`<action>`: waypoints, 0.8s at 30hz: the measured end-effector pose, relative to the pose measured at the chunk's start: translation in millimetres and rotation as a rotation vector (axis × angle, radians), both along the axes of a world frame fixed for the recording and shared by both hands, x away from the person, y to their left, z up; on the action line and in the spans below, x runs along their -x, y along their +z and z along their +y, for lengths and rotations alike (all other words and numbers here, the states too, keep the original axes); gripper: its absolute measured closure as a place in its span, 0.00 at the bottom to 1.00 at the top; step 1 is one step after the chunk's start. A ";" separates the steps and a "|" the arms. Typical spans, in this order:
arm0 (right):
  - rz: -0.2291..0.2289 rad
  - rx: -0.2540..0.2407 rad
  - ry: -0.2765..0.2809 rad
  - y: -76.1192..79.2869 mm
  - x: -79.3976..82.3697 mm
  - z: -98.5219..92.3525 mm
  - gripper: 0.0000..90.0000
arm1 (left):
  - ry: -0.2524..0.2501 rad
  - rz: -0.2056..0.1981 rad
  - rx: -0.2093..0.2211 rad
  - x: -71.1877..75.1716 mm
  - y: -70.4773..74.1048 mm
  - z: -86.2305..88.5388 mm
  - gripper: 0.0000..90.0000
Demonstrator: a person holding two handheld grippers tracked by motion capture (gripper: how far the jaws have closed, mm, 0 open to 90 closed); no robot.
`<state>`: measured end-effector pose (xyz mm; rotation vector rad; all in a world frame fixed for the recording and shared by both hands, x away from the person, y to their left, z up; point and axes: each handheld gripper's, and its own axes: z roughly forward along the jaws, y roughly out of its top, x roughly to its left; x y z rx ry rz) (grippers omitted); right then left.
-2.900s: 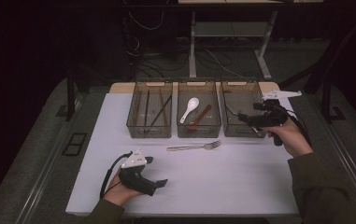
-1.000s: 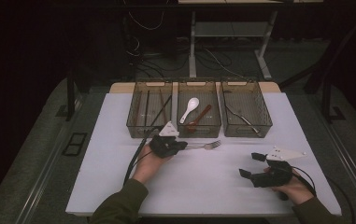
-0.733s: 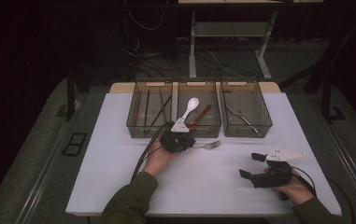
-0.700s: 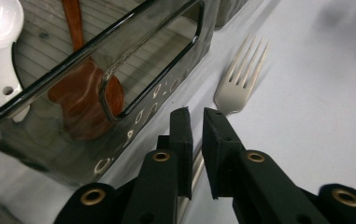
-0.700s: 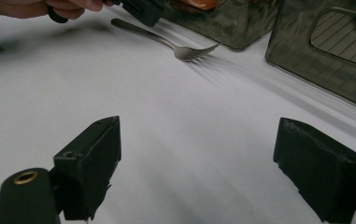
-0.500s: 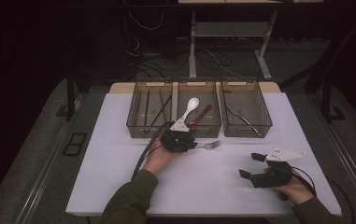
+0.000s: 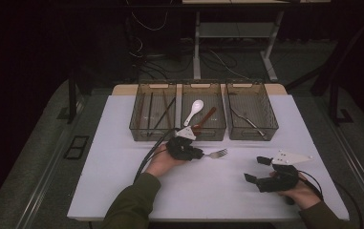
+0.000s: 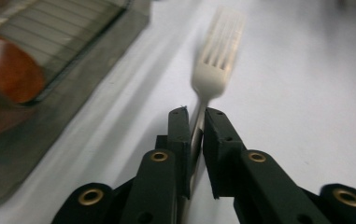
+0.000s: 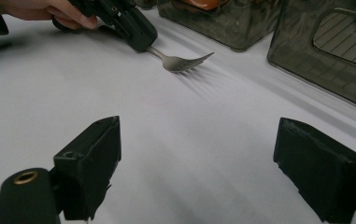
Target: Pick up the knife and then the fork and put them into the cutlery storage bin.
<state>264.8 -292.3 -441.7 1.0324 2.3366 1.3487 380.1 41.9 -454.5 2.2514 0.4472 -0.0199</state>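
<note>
The fork (image 7: 214,154) lies on the white table (image 7: 122,191), just in front of the middle bin (image 7: 201,136), its tines pointing away from the left gripper (image 7: 196,153) toward the right side of the table; the tines are bare and clear of the bin wall.

The left gripper sits just in front of the middle bin, at the fork's handle end; in the left gripper view its jaws stand narrow, with the fork handle (image 8: 195,135) between the two pads, which have just been closing on it; the pads appear to press the handle on both sides, though a thin gap on one side cannot be ruled out; the tines (image 8: 223,42) stretch beyond the jaw tips over the table, blurred. The person's left hand (image 7: 163,162) grips the tool from behind, the sleeve coming in from the bottom edge; the cable trails toward the front of the table.

The right gripper (image 7: 255,169) rests well apart from the middle bin, near the front right part of the table, held by the right hand (image 7: 299,191); its jaws stand wide with nothing between them; in the right gripper view the bare table shows between the two pads, and the fork (image 9: 182,60) and the left gripper (image 9: 138,32) lie farther off.

The middle bin holds a white spoon (image 7: 194,110) and a red-brown spoon (image 7: 206,119); the left bin (image 7: 144,133) holds dark chopsticks (image 7: 163,114); the right bin (image 7: 265,133) holds a metal utensil (image 7: 244,119), its kind too small to tell.
</note>
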 end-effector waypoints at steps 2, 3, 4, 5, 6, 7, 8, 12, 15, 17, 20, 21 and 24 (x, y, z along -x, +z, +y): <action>0.000 0.000 0.001 0.0 0.0 0.1 0.17 | -0.021 0.010 -0.001 2.0 0.0 -0.9 0.91; -0.001 0.000 0.002 -0.1 -0.1 0.1 0.17 | -0.025 0.010 -0.006 3.5 0.4 -1.5 0.92; -0.001 -0.001 0.002 -0.1 -0.2 0.2 0.17 | -0.035 -0.005 -0.012 4.0 0.7 -2.0 0.92; -0.002 0.000 0.003 -0.2 -0.3 0.2 0.17 | -0.036 -0.017 -0.019 5.4 1.0 -2.6 0.92; -0.003 0.001 0.004 -0.3 -0.4 0.2 0.17 | -0.040 -0.028 -0.023 6.4 1.1 -3.2 0.93; -0.003 0.001 0.004 -0.3 -0.3 0.3 0.17 | -0.041 -0.038 -0.030 7.6 1.5 -3.6 0.93; -0.002 0.000 0.004 -0.1 -0.2 0.3 0.17 | -0.040 -0.050 -0.034 8.7 1.6 -4.2 0.93; -0.001 0.000 0.003 0.2 0.0 0.2 0.17 | -0.033 -0.079 -0.046 13.0 1.5 -5.7 0.92; 0.000 -0.001 0.003 0.0 -0.2 0.5 0.17 | -0.039 -0.093 -0.058 13.7 2.6 -6.7 0.93; 0.000 0.002 0.001 -0.1 -0.5 0.6 0.17 | -0.031 -0.092 -0.050 14.8 2.2 -7.1 0.93; 0.018 0.001 -0.005 -1.1 -1.7 0.5 0.17 | -0.030 -0.095 -0.052 15.3 2.8 -7.4 0.93; 0.022 0.001 -0.006 -1.4 -2.0 0.6 0.17 | -0.031 -0.095 -0.051 15.2 2.9 -7.4 0.93; 0.024 0.004 -0.013 -1.6 -2.9 1.6 0.17 | -0.030 -0.085 -0.035 16.1 4.9 -7.5 0.93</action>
